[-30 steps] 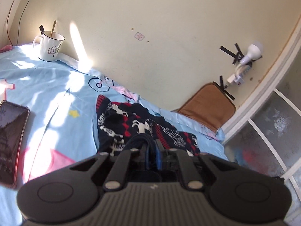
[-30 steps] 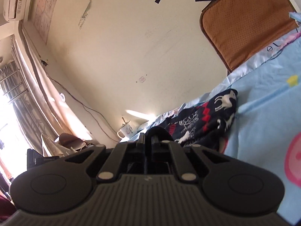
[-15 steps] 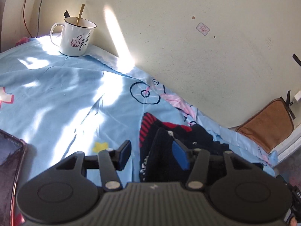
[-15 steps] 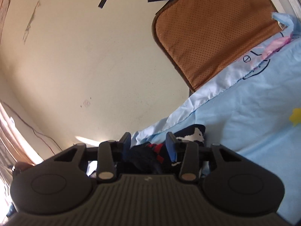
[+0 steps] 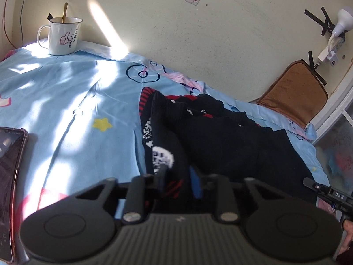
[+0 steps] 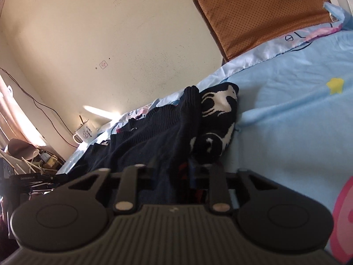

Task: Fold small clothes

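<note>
**A:** so how far along does the fold look to you?

**B:** Partway, I'd say. The dark knit sweater (image 5: 231, 137) with the red and white pattern is lying on the bed with the light blue sheet (image 5: 77, 110), toward the wall-side edge. Mostly the plain dark inside is showing, with the patterned part peeking out on one side, so it looks like one part is already turned over. Still lumpy though, not a neat packet.

**A:** and the grippers?

**B:** Left gripper (image 5: 176, 181) has its fingers closed partway with a bunch of the sweater's near edge pinched between them. Right gripper (image 6: 174, 172) looks the same, fingers drawn in around the fabric at the near edge.

**A:** anything nearby in the way?

**B:** Not really. A phone (image 5: 8, 176) sits on the sheet off to the left side, a mug (image 5: 62, 36) stands in the far corner by the wall, and a brown cushion (image 6: 260, 11) leans on the wall. All well apart from the sweater.

**A:** so what's left?

**B:** My guess: another fold, then flatten it out.
</note>
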The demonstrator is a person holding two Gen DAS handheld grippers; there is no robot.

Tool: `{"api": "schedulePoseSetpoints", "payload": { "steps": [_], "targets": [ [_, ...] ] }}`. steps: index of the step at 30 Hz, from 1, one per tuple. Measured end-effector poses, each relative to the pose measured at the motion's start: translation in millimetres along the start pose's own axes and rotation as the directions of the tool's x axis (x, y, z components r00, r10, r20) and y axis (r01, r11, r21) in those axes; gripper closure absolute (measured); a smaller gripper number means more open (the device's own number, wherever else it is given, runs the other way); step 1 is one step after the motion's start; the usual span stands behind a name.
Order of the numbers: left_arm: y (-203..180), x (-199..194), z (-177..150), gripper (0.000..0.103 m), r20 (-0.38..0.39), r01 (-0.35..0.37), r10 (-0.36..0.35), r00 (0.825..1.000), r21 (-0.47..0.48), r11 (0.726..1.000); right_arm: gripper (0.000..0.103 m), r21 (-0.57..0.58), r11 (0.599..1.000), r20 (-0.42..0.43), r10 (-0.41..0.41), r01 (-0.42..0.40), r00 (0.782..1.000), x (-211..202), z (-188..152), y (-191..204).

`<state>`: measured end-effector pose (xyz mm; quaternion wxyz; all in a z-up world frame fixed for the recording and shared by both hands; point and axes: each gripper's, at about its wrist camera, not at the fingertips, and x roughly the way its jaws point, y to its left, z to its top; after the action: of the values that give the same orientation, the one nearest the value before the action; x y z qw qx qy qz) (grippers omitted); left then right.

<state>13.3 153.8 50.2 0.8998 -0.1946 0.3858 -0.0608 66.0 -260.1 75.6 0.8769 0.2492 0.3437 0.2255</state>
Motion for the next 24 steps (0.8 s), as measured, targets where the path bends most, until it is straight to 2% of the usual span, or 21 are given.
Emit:
{"api": "schedulePoseSetpoints", "payload": {
  "steps": [3,7,10,13,15,19,20,21,23,24],
  "targets": [
    [2,-18,-10,0.095,0.007,0.038,-0.038,0.999,-0.005,0.999,0.092,-0.014,0.999,0.011,0.033,-0.033,0.999,-20,-2,9],
    [8,-55,-33,0.095,0.012,0.094,-0.093,0.996,-0.018,0.995,0.092,0.003,0.999,-0.017,0.052,-0.052,0.999,-45,-19,14],
    [13,-68,-55,0.095,-0.004,0.066,-0.066,0.998,-0.021,0.998,0.092,0.044,0.998,-0.046,0.039,-0.037,0.998,-58,-39,11],
    [20,-60,-72,0.095,-0.049,0.000,-0.002,0.999,-0.033,0.999,0.092,0.085,0.996,-0.092,0.010,-0.002,0.996,-61,-61,3],
    [26,-51,-80,0.094,-0.072,-0.014,0.011,0.997,-0.051,0.999,0.092,0.099,0.995,-0.103,-0.009,0.019,0.995,-60,-72,-2],
    [23,-56,-82,0.090,-0.049,-0.032,0.031,0.998,-0.021,0.999,0.090,0.082,0.996,-0.066,-0.021,0.027,0.998,-65,-69,2],
    [23,-61,-82,0.087,-0.042,-0.030,0.029,0.999,-0.009,1.000,0.088,0.056,0.998,-0.057,-0.030,0.033,0.998,-68,-66,4],
    [23,-68,-80,0.078,-0.026,-0.037,0.037,0.999,-0.001,0.999,0.086,0.028,0.999,-0.041,-0.045,0.046,0.998,-72,-62,5],
    [25,-83,-74,0.072,0.035,-0.039,0.039,0.999,-0.001,0.999,0.078,-0.011,0.997,0.024,-0.073,0.074,0.997,-81,-52,6],
    [27,-89,-69,0.072,0.062,-0.027,0.027,0.998,-0.007,1.000,0.078,-0.013,0.998,0.050,-0.067,0.067,0.997,-84,-47,6]
  ]
}}
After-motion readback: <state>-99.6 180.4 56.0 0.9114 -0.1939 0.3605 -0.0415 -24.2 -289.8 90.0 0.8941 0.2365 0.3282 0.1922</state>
